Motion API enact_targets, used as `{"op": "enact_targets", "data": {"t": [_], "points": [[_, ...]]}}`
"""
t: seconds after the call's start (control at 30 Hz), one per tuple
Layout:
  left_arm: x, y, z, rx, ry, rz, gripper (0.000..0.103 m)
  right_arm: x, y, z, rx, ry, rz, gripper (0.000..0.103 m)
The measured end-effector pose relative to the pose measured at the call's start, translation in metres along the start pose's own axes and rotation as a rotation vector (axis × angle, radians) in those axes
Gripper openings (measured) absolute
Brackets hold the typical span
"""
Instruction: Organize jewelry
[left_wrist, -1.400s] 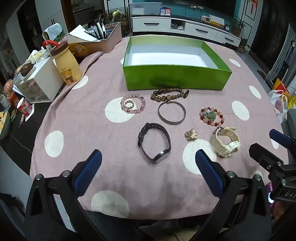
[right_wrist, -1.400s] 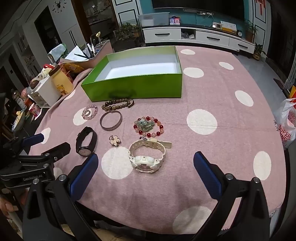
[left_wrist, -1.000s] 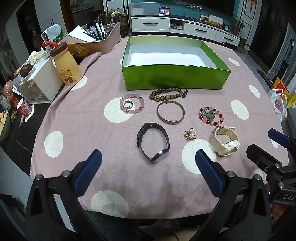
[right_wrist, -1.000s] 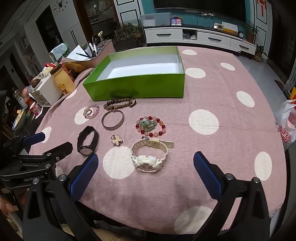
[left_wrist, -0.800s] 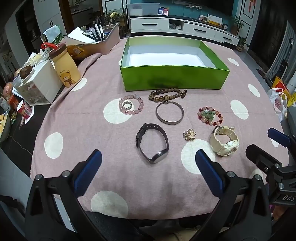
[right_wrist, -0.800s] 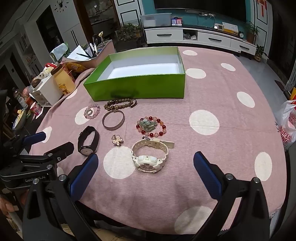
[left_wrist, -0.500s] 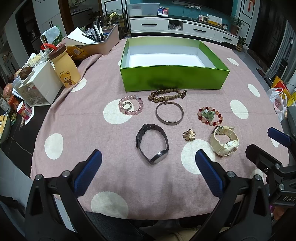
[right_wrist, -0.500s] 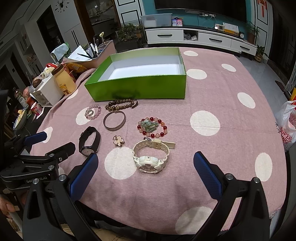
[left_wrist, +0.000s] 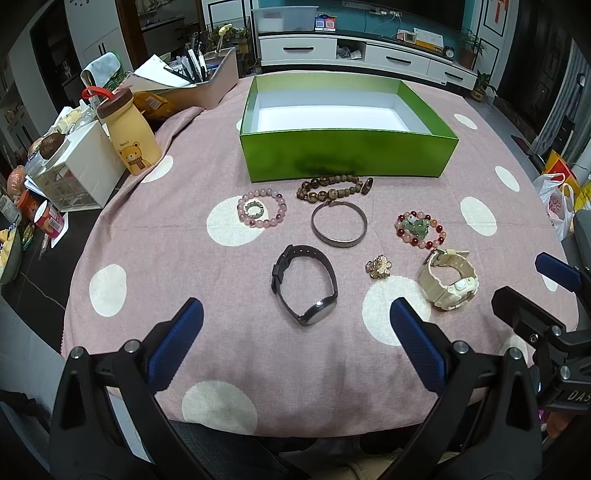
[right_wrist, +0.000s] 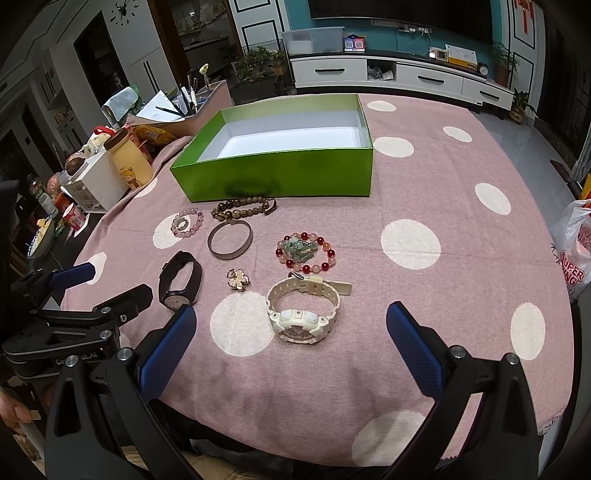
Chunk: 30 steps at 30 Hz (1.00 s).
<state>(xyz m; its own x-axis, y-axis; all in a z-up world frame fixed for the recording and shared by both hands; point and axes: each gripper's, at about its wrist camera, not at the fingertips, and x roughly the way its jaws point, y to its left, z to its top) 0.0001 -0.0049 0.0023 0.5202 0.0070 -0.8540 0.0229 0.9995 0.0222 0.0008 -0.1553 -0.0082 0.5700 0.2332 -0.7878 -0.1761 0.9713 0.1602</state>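
Below, jewelry lies on the pink dotted table (left_wrist: 147, 229) in front of an empty green box (left_wrist: 347, 155): black watch (left_wrist: 304, 284) w/ cream watch (right_wrist: 303, 308) to its right, bead bracelets beyond. Left gripper (left_wrist: 295, 343) & right gripper (right_wrist: 291, 339) hover nearside, jaws apart, holding nothing.

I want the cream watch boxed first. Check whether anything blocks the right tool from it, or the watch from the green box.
Nothing lies between the open right tool and the cream watch. Toward the green box, the red beaded bracelet lies on the cloth along the way; lifting the watch over it and the box wall should clear both.
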Motion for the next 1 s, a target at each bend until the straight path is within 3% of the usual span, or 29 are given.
{"op": "enact_targets", "data": {"t": [1.0], "points": [[0.0017, -0.0006, -0.0034, 0.003, 0.001, 0.002, 0.101, -0.0009, 0.0025, -0.0008, 0.003, 0.001, 0.009, 0.102]]}}
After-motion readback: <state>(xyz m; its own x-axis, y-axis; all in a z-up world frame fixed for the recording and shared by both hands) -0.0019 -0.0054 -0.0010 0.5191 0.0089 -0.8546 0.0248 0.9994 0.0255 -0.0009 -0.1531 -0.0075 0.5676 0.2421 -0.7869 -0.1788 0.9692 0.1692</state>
